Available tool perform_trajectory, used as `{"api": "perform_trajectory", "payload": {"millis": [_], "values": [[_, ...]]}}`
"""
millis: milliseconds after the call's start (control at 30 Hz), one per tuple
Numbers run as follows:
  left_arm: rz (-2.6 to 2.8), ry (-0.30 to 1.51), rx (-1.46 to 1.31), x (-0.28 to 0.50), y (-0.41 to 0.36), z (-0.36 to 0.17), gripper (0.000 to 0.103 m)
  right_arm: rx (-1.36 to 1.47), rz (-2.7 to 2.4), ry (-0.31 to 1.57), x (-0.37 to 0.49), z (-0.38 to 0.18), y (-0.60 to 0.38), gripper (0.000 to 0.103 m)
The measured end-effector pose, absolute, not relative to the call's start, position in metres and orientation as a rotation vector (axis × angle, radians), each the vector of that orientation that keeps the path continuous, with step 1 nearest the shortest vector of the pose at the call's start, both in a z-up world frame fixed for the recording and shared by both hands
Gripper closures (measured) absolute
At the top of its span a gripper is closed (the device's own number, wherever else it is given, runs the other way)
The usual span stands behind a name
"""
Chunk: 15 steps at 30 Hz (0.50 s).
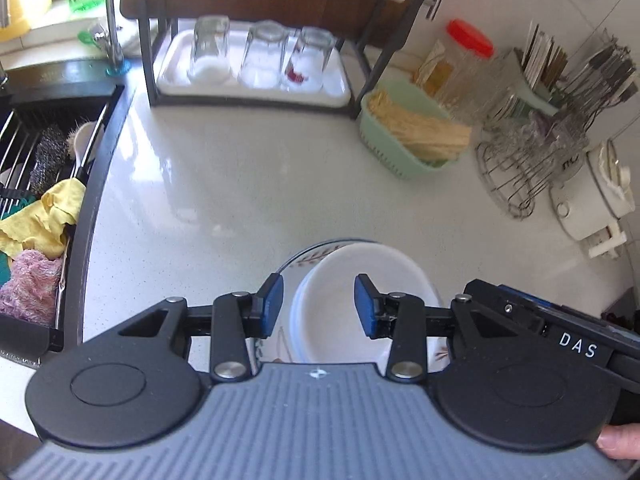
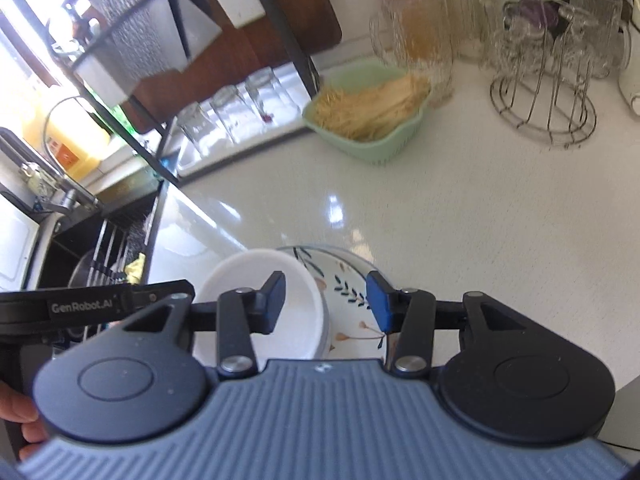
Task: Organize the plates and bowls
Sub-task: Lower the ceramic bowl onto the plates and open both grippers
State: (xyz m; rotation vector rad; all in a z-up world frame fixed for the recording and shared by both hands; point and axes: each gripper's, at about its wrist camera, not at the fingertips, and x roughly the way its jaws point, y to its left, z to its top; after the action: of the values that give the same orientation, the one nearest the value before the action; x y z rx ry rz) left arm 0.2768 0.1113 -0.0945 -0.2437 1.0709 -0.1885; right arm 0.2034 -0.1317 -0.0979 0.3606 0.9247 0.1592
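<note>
A white bowl (image 1: pixel 340 292) sits on a floral plate (image 1: pixel 304 260) on the white counter near the front edge. My left gripper (image 1: pixel 319 306) is open and hovers just above the bowl, fingers to either side of its middle, holding nothing. In the right wrist view the same bowl (image 2: pixel 256 276) sits on the left part of the plate (image 2: pixel 344 280). My right gripper (image 2: pixel 326 302) is open above them, its left finger over the bowl and its right finger over the plate's floral surface. Each gripper's body shows at the edge of the other's view.
A black rack holds a white tray (image 1: pixel 256 88) with three upturned glasses at the back. A green basket (image 1: pixel 404 136) of sticks, a red-lidded jar (image 1: pixel 460 56) and a wire glass stand (image 1: pixel 532 160) stand at the right. The sink (image 1: pixel 40 160) with cloths lies at the left.
</note>
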Motion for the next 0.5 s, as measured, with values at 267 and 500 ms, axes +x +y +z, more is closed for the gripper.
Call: {"api": "perform_trajectory", "payload": {"millis": [267, 500], "values": [[-0.183, 0.946, -0.225, 0.238, 0.085, -0.033, 0.058, 0.35, 0.204, 0.779, 0.17, -0.047, -0.164, 0.055], [-0.165, 0.847, -0.228, 0.204, 0.069, -0.001, 0.056, 0.326, 0.256, 0.672, 0.134, -0.02, -0.18, 0.055]]}}
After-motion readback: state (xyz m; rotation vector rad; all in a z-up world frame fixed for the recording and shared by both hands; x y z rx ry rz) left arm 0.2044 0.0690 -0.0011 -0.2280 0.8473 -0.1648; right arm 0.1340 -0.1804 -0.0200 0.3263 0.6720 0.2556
